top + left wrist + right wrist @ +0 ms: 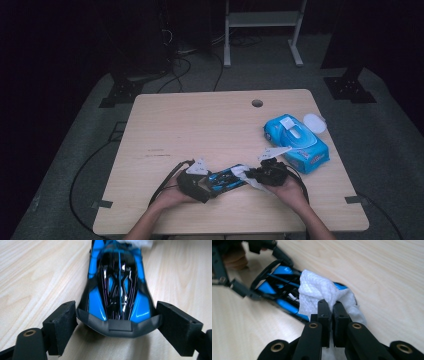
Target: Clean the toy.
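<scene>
A blue wipes pack [297, 143] lies beside a white lid [315, 121] on the table [200, 120].

A pale wood-grain worktop [200, 120] with a round cable hole [257, 103] near its far edge stands on grey carpet [395, 165]. Black cables [180, 70] trail across the floor behind it. A white metal frame [262, 30], perhaps a stand's base, sits beyond. The surrounding room lies in darkness.

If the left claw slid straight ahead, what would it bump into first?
The left claw points along the glossy blue and black toy car, whose grey end sits between its open jaws. It would probably press into that end first, though the depth is unclear.
</scene>
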The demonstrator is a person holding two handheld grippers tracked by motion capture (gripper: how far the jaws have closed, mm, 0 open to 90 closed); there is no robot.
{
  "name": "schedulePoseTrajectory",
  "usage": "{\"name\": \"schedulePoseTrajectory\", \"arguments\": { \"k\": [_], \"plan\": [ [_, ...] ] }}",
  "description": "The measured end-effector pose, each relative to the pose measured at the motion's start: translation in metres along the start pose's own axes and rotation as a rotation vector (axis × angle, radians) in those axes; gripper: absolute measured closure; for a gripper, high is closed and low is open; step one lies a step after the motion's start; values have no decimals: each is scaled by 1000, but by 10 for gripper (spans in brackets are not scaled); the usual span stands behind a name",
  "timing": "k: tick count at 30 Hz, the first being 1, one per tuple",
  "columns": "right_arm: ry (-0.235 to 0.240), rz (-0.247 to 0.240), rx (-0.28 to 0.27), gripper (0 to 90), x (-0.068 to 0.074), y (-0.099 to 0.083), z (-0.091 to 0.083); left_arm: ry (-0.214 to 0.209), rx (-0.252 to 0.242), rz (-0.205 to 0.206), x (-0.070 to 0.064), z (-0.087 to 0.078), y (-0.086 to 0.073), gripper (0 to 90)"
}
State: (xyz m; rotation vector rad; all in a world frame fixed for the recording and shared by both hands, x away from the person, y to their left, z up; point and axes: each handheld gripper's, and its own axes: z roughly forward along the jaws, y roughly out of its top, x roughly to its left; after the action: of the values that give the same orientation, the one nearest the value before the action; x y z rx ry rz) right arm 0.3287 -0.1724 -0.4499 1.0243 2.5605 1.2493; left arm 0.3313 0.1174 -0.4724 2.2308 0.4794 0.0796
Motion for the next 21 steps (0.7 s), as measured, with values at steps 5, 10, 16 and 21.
{"name": "schedulePoseTrajectory", "arguments": {
  "k": [5, 10, 16, 21],
  "plan": [
    [31, 14, -5, 856, 0, -2, 0, -27, -37, -52, 5, -4, 1, 179],
    [41, 21, -3, 855, -2, -6, 3, -73, -37, -91, 11, -2, 0, 186],
    [24, 6, -4, 855, 1, -8, 3, -93, -88, -142, 14, -9, 1, 190],
    [25, 0, -6, 856, 2, -8, 3, -53, -58, -160, 16, -5, -2, 206]
  ]
}}
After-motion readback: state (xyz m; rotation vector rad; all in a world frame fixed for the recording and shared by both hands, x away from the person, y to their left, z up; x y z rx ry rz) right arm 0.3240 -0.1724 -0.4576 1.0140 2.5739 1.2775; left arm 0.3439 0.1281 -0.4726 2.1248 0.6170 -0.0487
